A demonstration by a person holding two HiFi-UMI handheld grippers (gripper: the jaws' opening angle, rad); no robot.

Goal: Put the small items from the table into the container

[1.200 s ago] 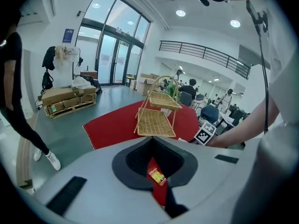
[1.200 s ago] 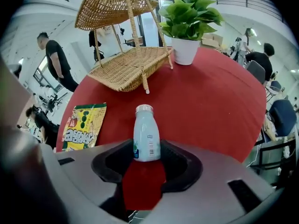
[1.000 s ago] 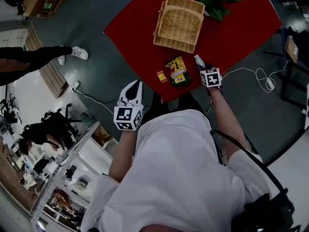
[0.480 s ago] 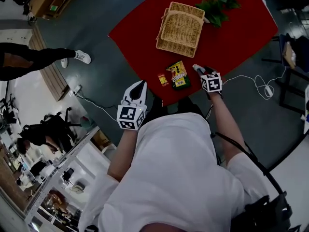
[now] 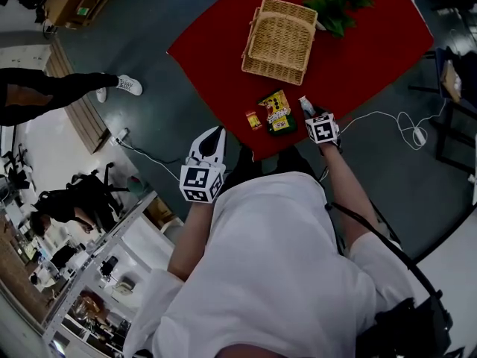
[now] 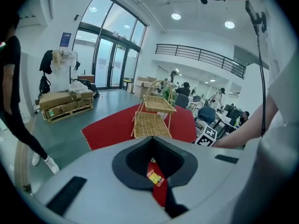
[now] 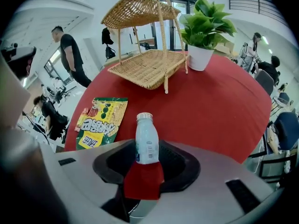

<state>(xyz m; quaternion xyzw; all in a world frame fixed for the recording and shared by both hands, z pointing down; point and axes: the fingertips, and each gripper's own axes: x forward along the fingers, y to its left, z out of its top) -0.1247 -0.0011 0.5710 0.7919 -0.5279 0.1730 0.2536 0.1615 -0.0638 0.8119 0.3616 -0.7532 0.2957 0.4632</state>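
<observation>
A small white bottle (image 5: pixel 304 105) stands upright near the front edge of the red table (image 5: pixel 373 47). My right gripper (image 5: pixel 308 113) points steeply down at it. In the right gripper view the bottle (image 7: pixel 146 141) stands between the closing jaws of my right gripper (image 7: pixel 144 174), and I see no pad pressing on it. A green and yellow snack bag (image 5: pixel 277 112) and a small red and yellow packet (image 5: pixel 253 119) lie left of the bottle. The two-tier wicker basket (image 5: pixel 279 39) stands farther back. My left gripper (image 5: pixel 209 134) hangs shut and empty off the table's near corner.
A potted plant (image 5: pixel 339 2) stands behind the basket at the table's far edge. A white cable (image 5: pixel 387 114) trails over the floor to the right. A person's legs (image 5: pixel 52 88) are at the far left, and shelving is below them.
My right gripper has shifted slightly left, closer in on the bottle. The left gripper has stayed where it was.
</observation>
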